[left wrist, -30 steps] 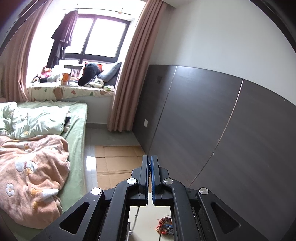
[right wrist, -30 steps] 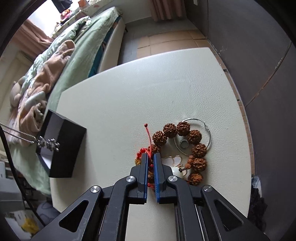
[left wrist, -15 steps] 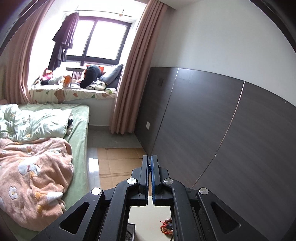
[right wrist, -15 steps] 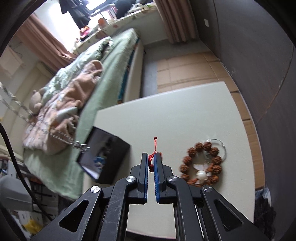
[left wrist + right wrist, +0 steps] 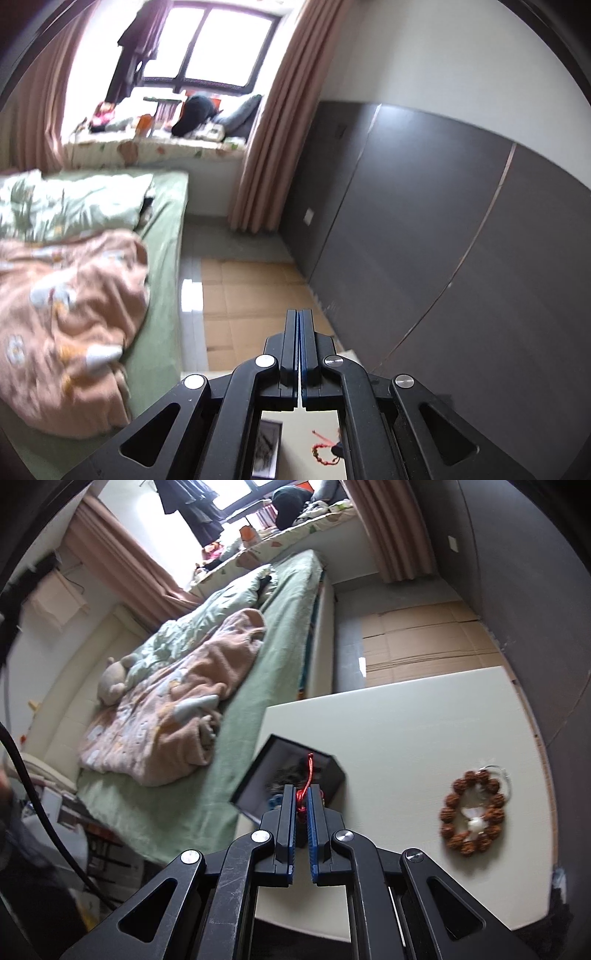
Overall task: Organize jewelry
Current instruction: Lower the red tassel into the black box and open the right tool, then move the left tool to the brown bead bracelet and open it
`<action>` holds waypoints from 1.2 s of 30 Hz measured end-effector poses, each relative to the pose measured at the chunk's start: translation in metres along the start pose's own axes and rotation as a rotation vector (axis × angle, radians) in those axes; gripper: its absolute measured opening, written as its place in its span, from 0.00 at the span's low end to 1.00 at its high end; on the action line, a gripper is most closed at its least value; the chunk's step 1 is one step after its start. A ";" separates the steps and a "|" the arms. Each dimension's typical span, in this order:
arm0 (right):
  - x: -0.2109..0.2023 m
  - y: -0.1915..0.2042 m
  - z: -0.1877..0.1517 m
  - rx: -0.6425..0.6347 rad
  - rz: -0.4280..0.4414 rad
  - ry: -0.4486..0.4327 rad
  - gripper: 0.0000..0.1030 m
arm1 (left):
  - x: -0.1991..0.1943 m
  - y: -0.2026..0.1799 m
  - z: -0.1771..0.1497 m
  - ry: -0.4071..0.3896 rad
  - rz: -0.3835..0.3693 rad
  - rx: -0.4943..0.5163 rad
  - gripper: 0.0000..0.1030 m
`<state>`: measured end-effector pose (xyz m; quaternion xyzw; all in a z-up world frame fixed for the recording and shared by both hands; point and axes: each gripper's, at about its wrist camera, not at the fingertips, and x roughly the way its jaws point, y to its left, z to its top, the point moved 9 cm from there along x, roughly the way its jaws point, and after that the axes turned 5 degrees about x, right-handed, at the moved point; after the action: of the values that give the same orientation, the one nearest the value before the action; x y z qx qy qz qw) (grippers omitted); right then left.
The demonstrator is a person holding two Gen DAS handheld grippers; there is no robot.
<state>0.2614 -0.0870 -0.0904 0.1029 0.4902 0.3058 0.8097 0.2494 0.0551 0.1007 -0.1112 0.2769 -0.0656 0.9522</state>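
My right gripper (image 5: 302, 794) is shut on a red cord bracelet (image 5: 306, 782) and holds it above the open black jewelry box (image 5: 291, 779) at the table's left edge. The red bracelet also shows hanging in the left wrist view (image 5: 325, 448), beside the box (image 5: 267, 446). A brown bead bracelet (image 5: 472, 812) lies on the white table (image 5: 406, 731) at the right, with a white pendant (image 5: 474, 821) inside it and a thin silver hoop (image 5: 498, 771) at its far side. My left gripper (image 5: 299, 317) is shut, high above the table, pointing at the room; I see nothing between its fingers.
A bed with a green sheet and pink blanket (image 5: 177, 709) stands left of the table. A dark panelled wall (image 5: 424, 240) runs along the right. Cardboard sheets (image 5: 417, 635) cover the floor beyond the table. A black cable (image 5: 33, 790) hangs at the left.
My right gripper lifted the red bracelet off the jewelry pile and carried it left to above the black box. The chain necklace that hung over the box is gone from view. The left gripper stayed up.
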 end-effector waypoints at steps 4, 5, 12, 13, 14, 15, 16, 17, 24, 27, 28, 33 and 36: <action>0.015 0.009 -0.003 0.007 0.026 0.009 0.07 | 0.022 0.025 -0.041 0.086 0.009 -0.082 0.00; 0.017 0.011 -0.002 0.012 0.032 0.010 0.07 | 0.027 0.031 -0.052 0.107 0.011 -0.103 0.00; 0.046 0.021 -0.001 0.042 0.058 0.023 0.07 | 0.056 0.073 -0.131 0.257 0.044 -0.222 0.00; 0.050 0.022 0.000 0.045 0.057 0.023 0.07 | 0.057 0.077 -0.139 0.270 0.047 -0.240 0.00; 0.053 0.024 0.000 0.048 0.057 0.023 0.07 | 0.059 0.081 -0.146 0.284 0.051 -0.255 0.00; 0.057 0.026 0.002 0.052 0.057 0.020 0.07 | 0.060 0.086 -0.156 0.299 0.056 -0.271 0.00; 0.060 0.027 0.004 0.057 0.058 0.014 0.08 | 0.060 0.088 -0.162 0.307 0.058 -0.278 0.00; 0.062 0.028 0.006 0.061 0.055 0.008 0.08 | 0.061 0.091 -0.168 0.317 0.061 -0.287 0.00; 0.063 0.024 0.013 0.105 0.097 -0.021 0.63 | 0.057 0.105 -0.197 0.329 0.094 -0.357 0.85; 0.054 0.012 0.009 0.138 0.107 -0.025 0.63 | 0.058 0.100 -0.202 0.338 0.086 -0.355 0.85; 0.049 0.006 0.007 0.158 0.114 -0.035 0.64 | 0.060 0.097 -0.204 0.345 0.080 -0.355 0.85; 0.030 -0.020 0.000 0.214 0.110 -0.084 0.75 | 0.066 0.079 -0.207 0.337 0.077 -0.295 0.91; 0.022 -0.034 -0.005 0.225 0.081 -0.093 0.80 | 0.073 0.063 -0.205 0.319 0.035 -0.288 1.00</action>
<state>0.2777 -0.1019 -0.1250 0.2270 0.4789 0.2763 0.8017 0.2032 0.0667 -0.1206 -0.2293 0.4327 -0.0258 0.8715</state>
